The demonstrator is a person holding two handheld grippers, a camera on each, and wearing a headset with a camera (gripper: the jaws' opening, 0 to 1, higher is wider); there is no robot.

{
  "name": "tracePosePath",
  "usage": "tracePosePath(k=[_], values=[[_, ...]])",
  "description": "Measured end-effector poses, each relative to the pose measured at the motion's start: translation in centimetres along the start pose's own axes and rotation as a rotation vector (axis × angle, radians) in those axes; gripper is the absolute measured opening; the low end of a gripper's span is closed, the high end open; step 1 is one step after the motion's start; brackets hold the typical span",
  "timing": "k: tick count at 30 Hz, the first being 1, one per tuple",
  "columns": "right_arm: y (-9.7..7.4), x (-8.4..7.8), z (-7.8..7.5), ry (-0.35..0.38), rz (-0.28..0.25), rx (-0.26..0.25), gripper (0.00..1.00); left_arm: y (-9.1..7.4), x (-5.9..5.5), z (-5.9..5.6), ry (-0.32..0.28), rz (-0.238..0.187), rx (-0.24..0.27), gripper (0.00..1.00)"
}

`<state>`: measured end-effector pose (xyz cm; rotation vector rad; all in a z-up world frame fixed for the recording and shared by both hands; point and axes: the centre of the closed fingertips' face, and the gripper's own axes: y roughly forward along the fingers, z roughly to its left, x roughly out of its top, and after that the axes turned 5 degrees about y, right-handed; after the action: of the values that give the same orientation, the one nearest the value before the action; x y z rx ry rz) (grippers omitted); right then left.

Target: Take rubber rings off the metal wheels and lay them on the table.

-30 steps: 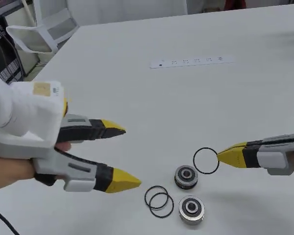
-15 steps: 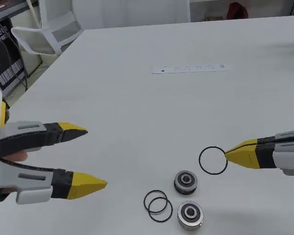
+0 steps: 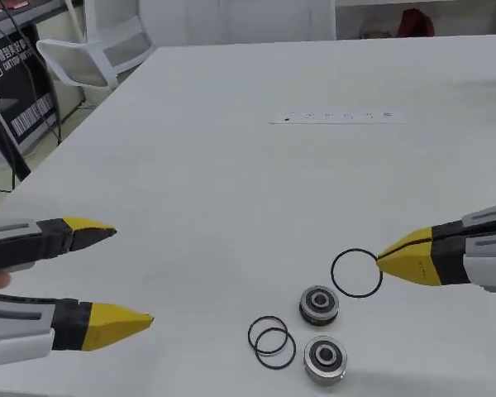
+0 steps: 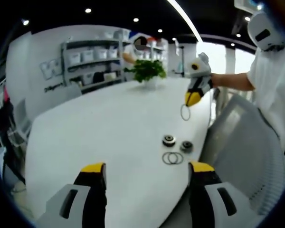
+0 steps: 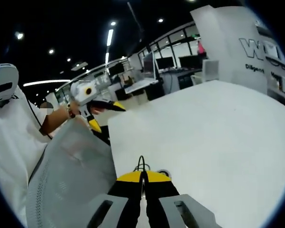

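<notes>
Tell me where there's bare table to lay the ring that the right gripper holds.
Bare table lies between the left gripper and the two loose rings, and from the held ring back to the white strip. Crowded: the overlapping rings, the farther wheel and the nearer wheel, close by the right gripper.

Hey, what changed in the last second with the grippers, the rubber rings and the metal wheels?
The open left gripper drew back leftward, away from the two metal wheels. The right gripper stays shut on a thin black rubber ring, held near the farther wheel. The wheels and the two loose black rings on the white table have not moved.
</notes>
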<state>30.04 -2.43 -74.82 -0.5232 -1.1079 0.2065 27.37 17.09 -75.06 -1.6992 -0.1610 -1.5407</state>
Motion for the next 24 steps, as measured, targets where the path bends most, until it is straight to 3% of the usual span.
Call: tracePosePath(k=[12,24], values=[[2.6,0.3,1.2,-0.108,0.068,0.045,0.00,-1.0,-0.7,-0.4,-0.023,0.001,0.030,0.72],[6.2,-0.4,1.8,-0.144,0.138,0.097,0.00,-1.4,-1.0,-0.3,-0.031,-0.008,0.061,0.70]])
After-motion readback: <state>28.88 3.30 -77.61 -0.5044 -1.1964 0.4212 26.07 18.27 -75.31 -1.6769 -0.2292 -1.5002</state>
